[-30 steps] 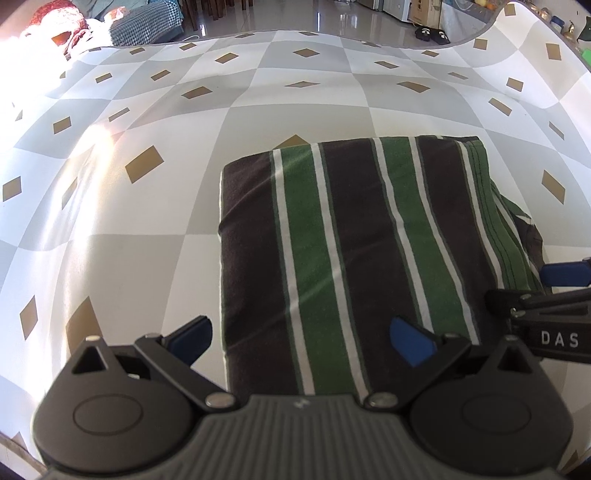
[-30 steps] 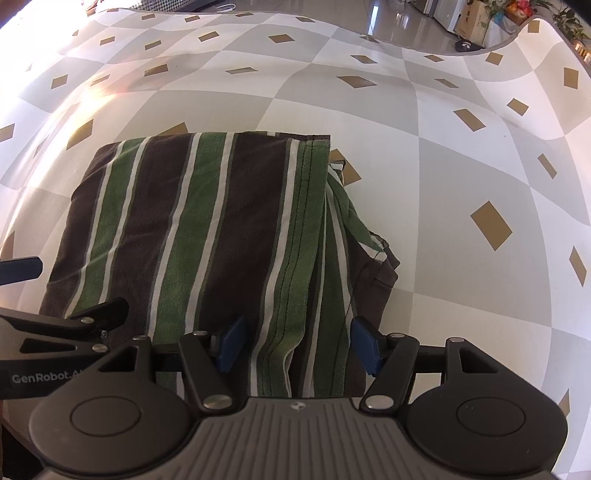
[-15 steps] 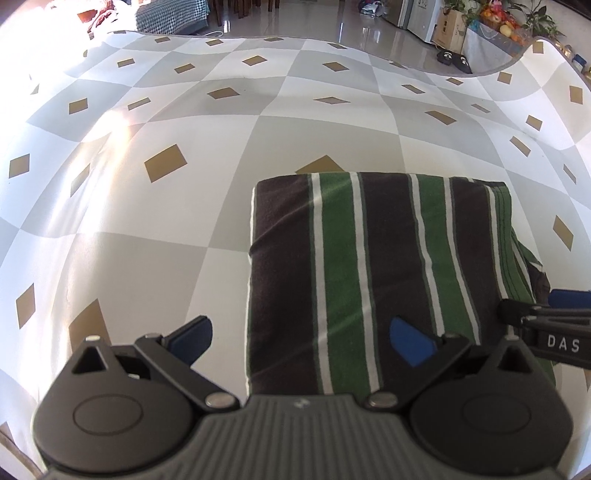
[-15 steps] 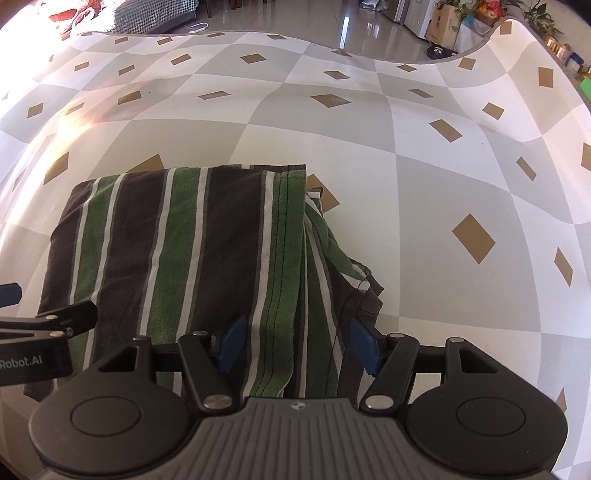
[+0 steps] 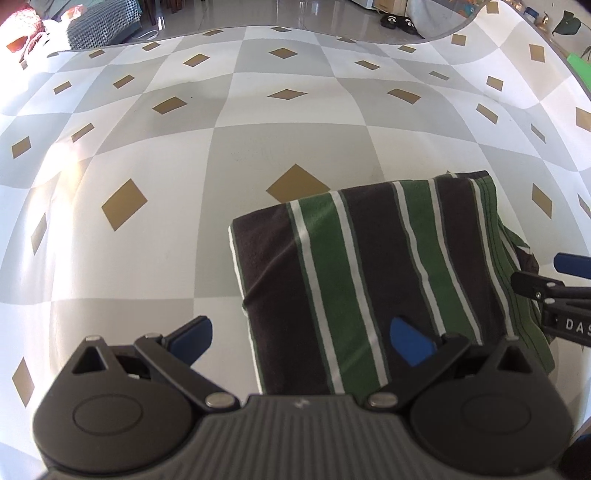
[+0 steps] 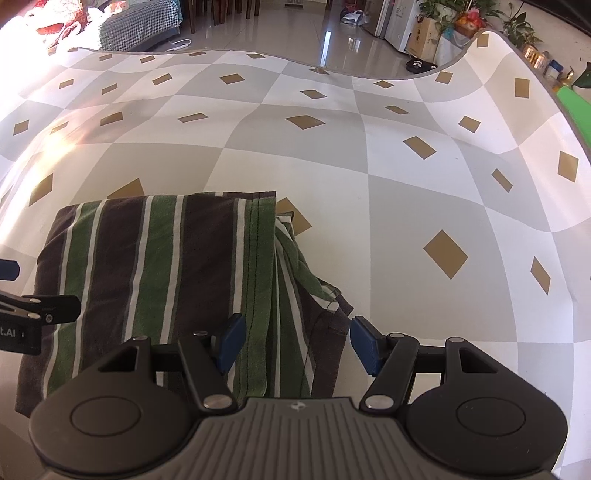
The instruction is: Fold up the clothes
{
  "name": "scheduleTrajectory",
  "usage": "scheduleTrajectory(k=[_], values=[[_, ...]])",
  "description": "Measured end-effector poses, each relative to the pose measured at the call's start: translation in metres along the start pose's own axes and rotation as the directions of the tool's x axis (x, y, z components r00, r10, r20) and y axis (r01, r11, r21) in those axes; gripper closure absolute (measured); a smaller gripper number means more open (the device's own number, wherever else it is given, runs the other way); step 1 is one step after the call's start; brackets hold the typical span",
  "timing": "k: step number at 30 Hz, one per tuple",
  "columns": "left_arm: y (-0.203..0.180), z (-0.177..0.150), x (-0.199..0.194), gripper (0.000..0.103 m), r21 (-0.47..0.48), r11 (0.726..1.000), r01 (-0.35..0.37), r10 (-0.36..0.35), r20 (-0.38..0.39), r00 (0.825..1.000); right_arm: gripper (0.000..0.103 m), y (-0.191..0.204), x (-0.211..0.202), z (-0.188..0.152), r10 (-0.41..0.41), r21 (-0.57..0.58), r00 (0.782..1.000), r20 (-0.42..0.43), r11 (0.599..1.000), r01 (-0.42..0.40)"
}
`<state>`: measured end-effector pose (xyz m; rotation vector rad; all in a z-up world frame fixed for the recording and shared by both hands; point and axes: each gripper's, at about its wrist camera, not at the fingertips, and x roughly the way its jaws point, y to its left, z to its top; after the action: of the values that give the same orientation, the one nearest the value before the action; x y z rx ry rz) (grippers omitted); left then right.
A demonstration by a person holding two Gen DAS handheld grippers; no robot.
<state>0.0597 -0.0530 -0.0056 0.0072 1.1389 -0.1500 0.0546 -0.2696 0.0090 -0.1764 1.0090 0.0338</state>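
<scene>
Green, dark brown and white stripes are running lengthwise down the folded garment (image 5: 373,266), which is lying flat as a rough rectangle on the checked tablecloth (image 5: 288,147). Along the garment's right edge, a stitched green hem (image 6: 258,266) is sitting on top, and beneath it looser layers are spilling out sideways in a rumpled flap (image 6: 317,295) that is ending in a dark brown corner. One gold diamond of the cloth's pattern is peeking out from under the garment's far right corner.

Over the garment's near left corner the left gripper (image 5: 301,341) is hovering with its blue-tipped fingers spread wide, one fingertip (image 5: 410,345) over the striped fabric and the other out over bare tablecloth; it is gripping nothing. Over the garment's near right edge the right gripper (image 6: 295,343) is likewise standing released, its blue pads straddling the hem and the rumpled flap without pinching either.

Beyond the garment the grey, white and gold tablecloth is stretching away to its far edge, where a glossy tiled floor, a pair of dark slippers (image 5: 399,24) and some potted plants (image 6: 476,14) are showing.
</scene>
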Motion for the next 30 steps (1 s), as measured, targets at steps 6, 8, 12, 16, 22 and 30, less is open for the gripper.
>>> scheduleTrajectory(k=[6,8,12,16,22,30], values=[[0.012,0.001,0.007,0.0,-0.068,0.998,0.013,-0.014,-0.001,1.0,0.042,-0.011,-0.003,0.003,-0.046,0.059,0.999,0.027,0.997,0.044],[0.016,0.002,0.008,0.0,-0.084,0.996,0.013,-0.013,0.0,1.0,0.042,-0.014,-0.004,0.005,-0.062,0.072,0.997,0.039,0.996,0.059],[0.019,0.001,0.014,0.0,-0.106,0.993,0.044,-0.046,-0.021,0.999,0.042,-0.021,-0.006,0.008,-0.083,0.101,0.995,0.051,0.992,0.078],[0.018,0.001,0.018,0.0,-0.113,0.992,0.056,-0.06,-0.028,0.998,0.042,-0.028,-0.006,0.009,-0.126,0.133,0.99,0.06,0.984,0.117],[0.019,0.003,0.02,0.0,-0.127,0.99,0.059,-0.063,-0.03,0.998,0.042,-0.04,-0.006,0.01,-0.16,0.178,0.985,0.058,0.973,0.147],[0.025,0.004,0.021,0.0,-0.153,0.987,0.056,-0.061,-0.029,0.998,0.042,-0.046,-0.007,0.01,-0.178,0.204,0.982,0.056,0.965,0.163]])
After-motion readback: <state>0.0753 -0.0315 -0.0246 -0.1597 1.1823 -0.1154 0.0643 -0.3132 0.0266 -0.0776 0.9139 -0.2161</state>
